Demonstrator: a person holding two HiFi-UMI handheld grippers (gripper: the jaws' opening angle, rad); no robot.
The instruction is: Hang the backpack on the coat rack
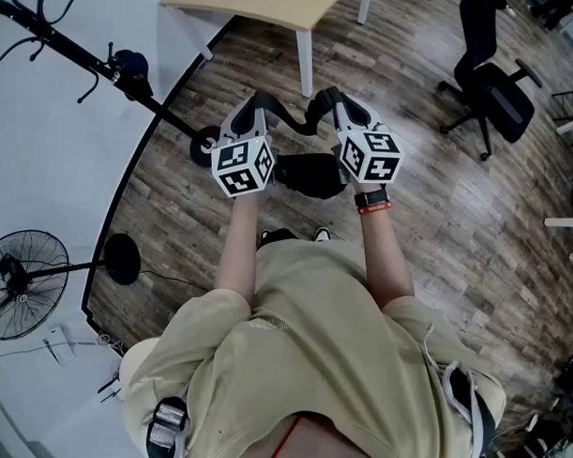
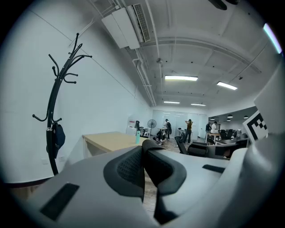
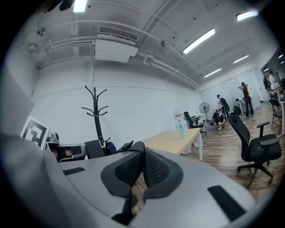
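- The backpack [image 1: 307,175], as I read the dark bag on the floor just beyond both claws, lies right of the coat rack [image 3: 96,116].
- The left claw [image 2: 146,147] and right claw [image 3: 141,149] are both closed tight and empty.
- Best to tip one claw down, spread it, and pinch a strap rather than loose fabric.
- A dark blue bag [image 2: 57,137] fills a low hook, so pick a free one.

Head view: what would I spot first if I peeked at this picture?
Probably the black-and-white patterned cubes on the left hand-held gripper and right hand-held gripper, held out side by side mid-picture, both shut and empty. Beneath them, what looks like a black backpack lies on the wooden floor. The black coat rack stands at the upper left.
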